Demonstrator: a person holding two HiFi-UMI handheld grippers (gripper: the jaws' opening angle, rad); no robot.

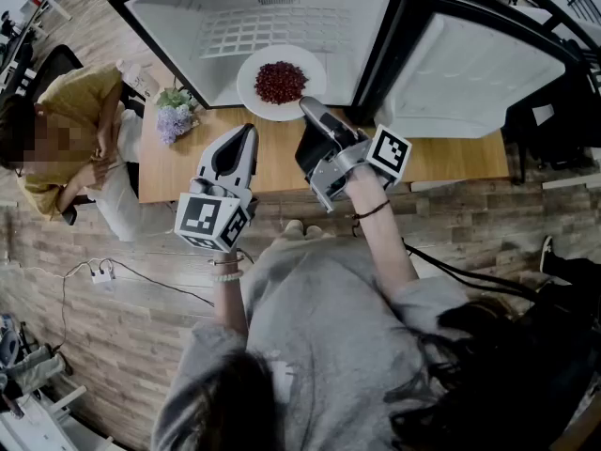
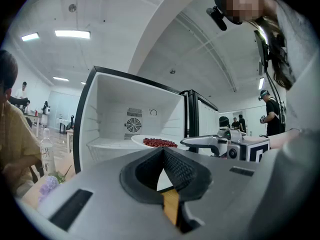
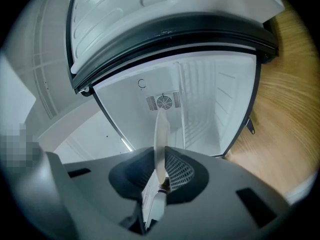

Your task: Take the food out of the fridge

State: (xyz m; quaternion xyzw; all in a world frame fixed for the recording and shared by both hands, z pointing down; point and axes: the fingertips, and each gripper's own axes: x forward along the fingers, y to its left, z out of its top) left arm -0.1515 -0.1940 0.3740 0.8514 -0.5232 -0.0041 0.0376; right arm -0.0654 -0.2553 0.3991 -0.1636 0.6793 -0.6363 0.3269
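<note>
A white plate heaped with red food sits at the mouth of the open mini fridge. My right gripper is shut on the plate's near rim. In the right gripper view the plate shows edge-on between the jaws of the right gripper. My left gripper hovers over the wooden table, just left of the plate, jaws together and holding nothing. In the left gripper view the left gripper faces the plate, the red food and the right gripper.
The fridge door stands swung open to the right. A bunch of pale purple flowers lies on the table's left end. A seated person is just past that end. Cables lie on the floor.
</note>
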